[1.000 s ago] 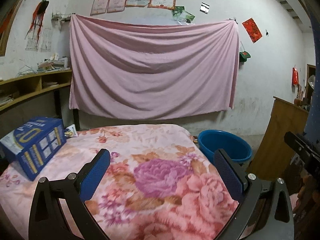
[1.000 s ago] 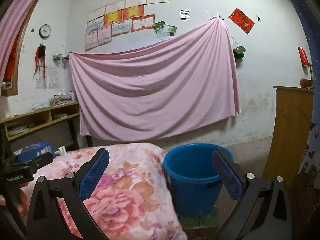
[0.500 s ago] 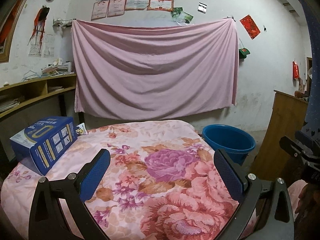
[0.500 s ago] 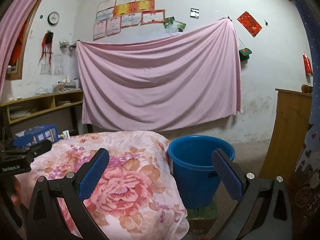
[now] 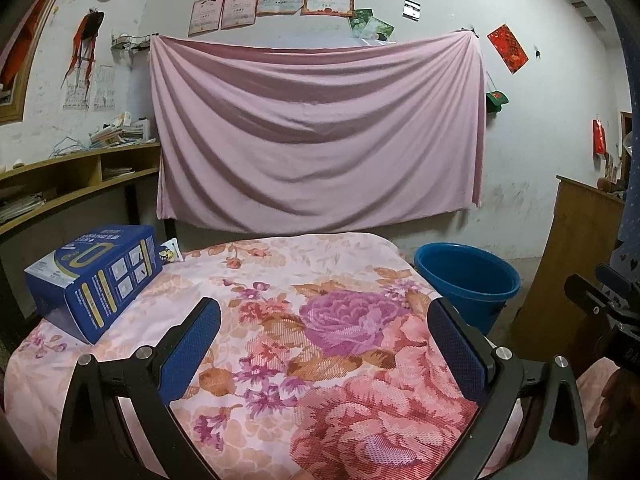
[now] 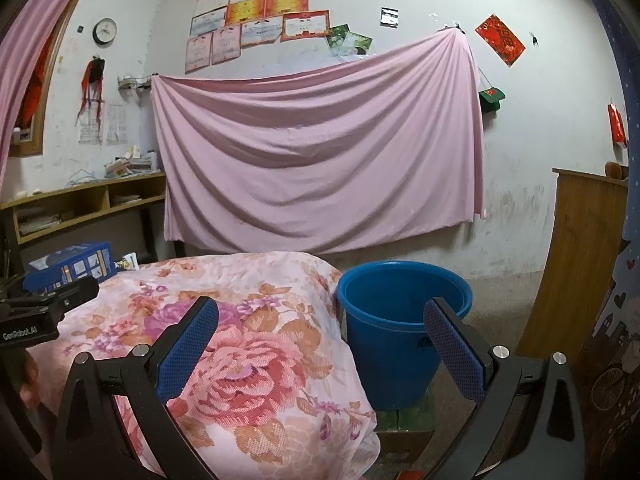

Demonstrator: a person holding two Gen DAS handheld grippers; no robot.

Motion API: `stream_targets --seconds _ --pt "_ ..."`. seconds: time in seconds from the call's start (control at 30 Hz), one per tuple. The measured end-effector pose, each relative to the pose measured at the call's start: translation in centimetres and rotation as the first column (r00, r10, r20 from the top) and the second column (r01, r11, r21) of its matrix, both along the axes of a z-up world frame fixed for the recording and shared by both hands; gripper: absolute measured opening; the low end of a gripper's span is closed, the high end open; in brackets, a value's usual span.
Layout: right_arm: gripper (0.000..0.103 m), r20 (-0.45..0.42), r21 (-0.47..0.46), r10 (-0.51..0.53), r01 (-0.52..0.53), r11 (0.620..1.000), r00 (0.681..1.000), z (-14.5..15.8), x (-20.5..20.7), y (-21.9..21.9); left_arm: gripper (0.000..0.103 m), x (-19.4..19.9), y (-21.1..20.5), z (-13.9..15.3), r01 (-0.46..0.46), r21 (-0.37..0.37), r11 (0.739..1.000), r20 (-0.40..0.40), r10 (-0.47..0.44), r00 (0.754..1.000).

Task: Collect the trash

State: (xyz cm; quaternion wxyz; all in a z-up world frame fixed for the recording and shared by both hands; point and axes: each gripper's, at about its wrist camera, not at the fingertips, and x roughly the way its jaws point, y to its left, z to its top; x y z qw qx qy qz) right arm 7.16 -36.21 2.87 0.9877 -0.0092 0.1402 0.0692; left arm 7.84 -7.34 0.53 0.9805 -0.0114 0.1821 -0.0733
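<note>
The left tool is held wide open and empty above the floral-covered surface. A blue box lies ahead to its left, with a small wrapper just behind the box. The right tool is likewise spread wide, gripping nothing. A blue bucket is seen just ahead between its fingers; nothing can be made out inside it.

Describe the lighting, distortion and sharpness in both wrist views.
Left wrist view: dim, even indoor light, no glare; fisheye bends the shelf and wall edges, corners go black; the blue box and left tongs are sharp. Right wrist view: same flat light, soft shade inside the blue bucket; the wooden cabinet leans from distortion; right tongs are crisp, no motion blur.
</note>
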Motion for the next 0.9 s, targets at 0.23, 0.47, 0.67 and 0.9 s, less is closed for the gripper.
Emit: stream_targets --seconds 0.23,0.47,0.67,0.9 --pt "0.103 0.000 0.000 -0.001 0.001 1.000 1.000 0.00 0.01 0.02 0.101 -0.09 0.03 -0.20 0.003 0.003 1.000 0.009 -0.003 1.000" --pt "0.103 0.000 0.002 0.000 0.000 1.000 1.000 0.01 -0.01 0.10 0.101 -0.10 0.08 -0.32 0.003 0.003 1.000 0.006 -0.003 1.000" --pt "0.103 -0.001 0.001 0.000 0.000 1.000 1.000 0.02 -0.04 0.17 0.101 -0.13 0.01 -0.39 0.003 0.003 1.000 0.004 -0.003 1.000" --pt "0.103 -0.001 0.002 0.000 0.000 1.000 1.000 0.03 -0.05 0.18 0.101 -0.15 0.02 -0.42 0.003 0.003 1.000 0.004 -0.003 1.000"
